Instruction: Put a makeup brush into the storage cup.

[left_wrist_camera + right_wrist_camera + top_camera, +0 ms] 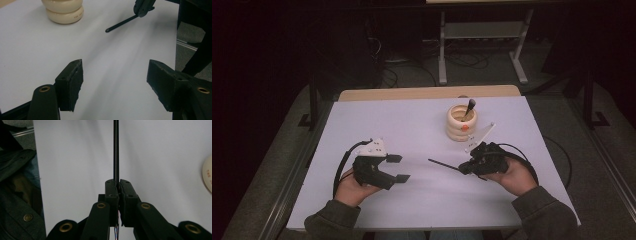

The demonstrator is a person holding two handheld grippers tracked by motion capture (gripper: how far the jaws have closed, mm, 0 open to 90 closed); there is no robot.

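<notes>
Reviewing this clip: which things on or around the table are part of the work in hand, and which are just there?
In the job:
- thin black stick, clamped in the shut right gripper
- cream ringed holder, with a brush standing in it
- left gripper, jaws open, holding nothing

Just there:
- white table surface
- metal stand on the floor behind the table

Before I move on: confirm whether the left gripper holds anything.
No: the left gripper stands open over bare white table.
</notes>
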